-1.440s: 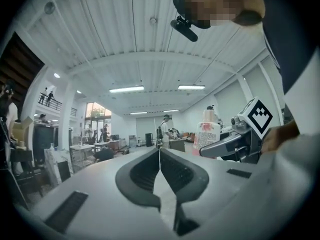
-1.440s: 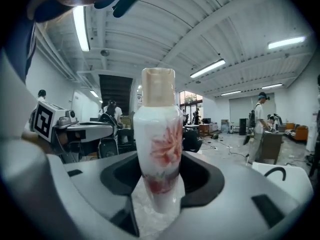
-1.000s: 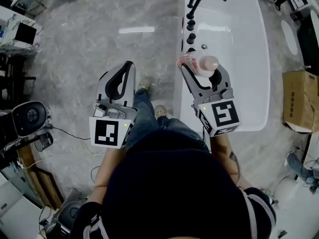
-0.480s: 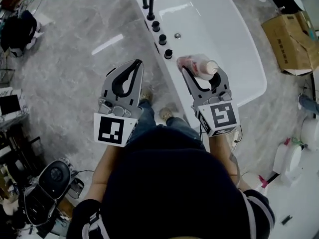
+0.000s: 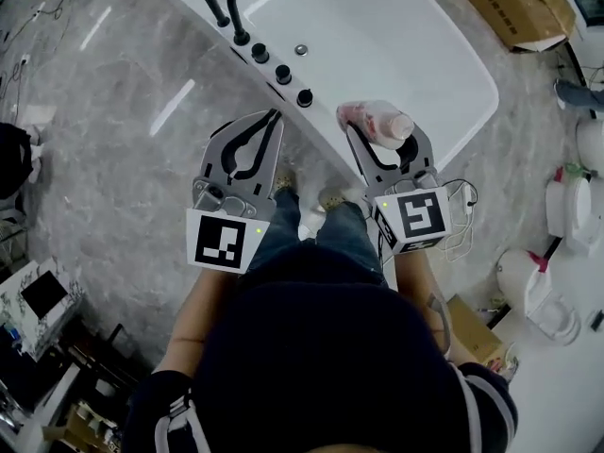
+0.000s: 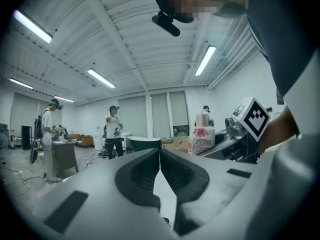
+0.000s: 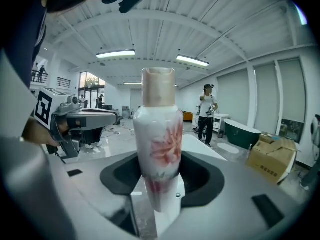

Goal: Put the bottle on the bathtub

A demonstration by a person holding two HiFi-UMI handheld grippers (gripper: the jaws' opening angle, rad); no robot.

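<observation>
**Change since the earlier frames.** In the head view the bathtub (image 5: 415, 50) has swung across the frame. It now runs diagonally from upper left to right, where before it stood more nearly upright. The black faucet (image 5: 233, 4) and the row of black knobs (image 5: 281, 74) have shifted toward the left. The cardboard box (image 5: 510, 6) has moved from the right edge to the top right corner. Both grippers sit at almost the same places in the frame as before.

**Grippers.** The right gripper (image 5: 383, 136) has its jaws clamped on the lower body of the bottle (image 5: 376, 121), the same hold as before. The left gripper (image 5: 272, 119) has its jaws closed tip to tip with nothing between them.

**Task object.** The bottle is white with a pink flower print and a pale cap. It is carried in the right gripper. In the head view it lies over the near rim of the bathtub, cap pointing right. It is not set down.

**Limits of view.**
- The far end of the bathtub is cut off at the top edge.
- The person's head and shoulders cover the lower middle of the head view.
- In the right gripper view the jaws hide the bottle's base.
- The height of the bottle above the rim cannot be read.
- The print on the bottle is too small to make out.
</observation>
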